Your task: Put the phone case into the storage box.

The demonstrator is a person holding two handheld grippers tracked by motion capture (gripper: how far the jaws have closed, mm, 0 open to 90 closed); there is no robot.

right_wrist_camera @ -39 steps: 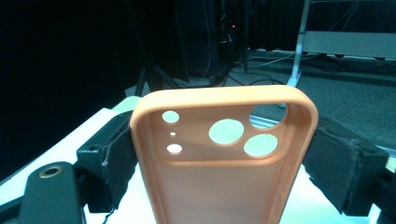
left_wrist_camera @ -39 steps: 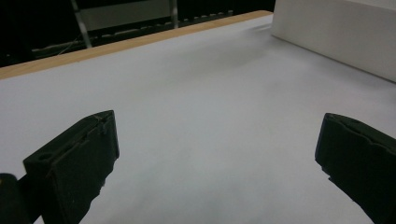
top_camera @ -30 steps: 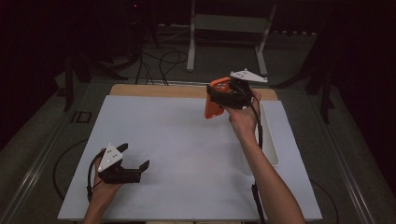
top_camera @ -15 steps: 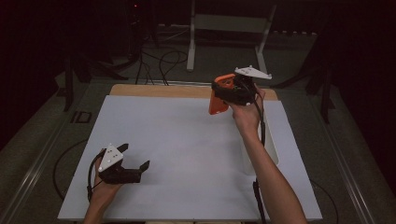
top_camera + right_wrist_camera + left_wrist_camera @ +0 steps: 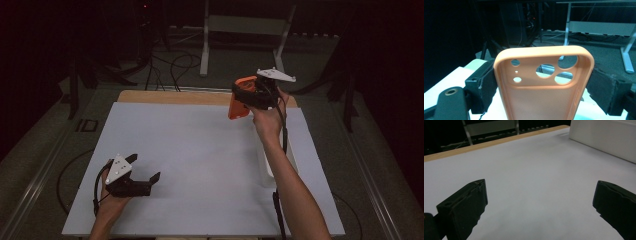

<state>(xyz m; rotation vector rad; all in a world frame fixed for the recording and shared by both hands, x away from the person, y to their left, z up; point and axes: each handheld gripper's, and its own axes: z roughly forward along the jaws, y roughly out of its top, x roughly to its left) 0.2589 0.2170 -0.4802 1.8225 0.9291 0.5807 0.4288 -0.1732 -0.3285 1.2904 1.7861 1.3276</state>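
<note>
Holding orange phone case (image 5: 541, 85) aloft over table's (image 5: 200, 150) far right — right gripper (image 5: 541, 82) clamped across its sides, inside facing camera; left gripper (image 5: 137, 182) resting wide open, empty, keeping clear.

A table (image 5: 200, 97) with a wooden far edge carries a white sheet (image 5: 200, 150) that covers nearly all of its top. A white box (image 5: 604, 137) sits on the sheet along its right side. The left gripper (image 5: 150, 182) rests low at the sheet's near left corner.
</note>
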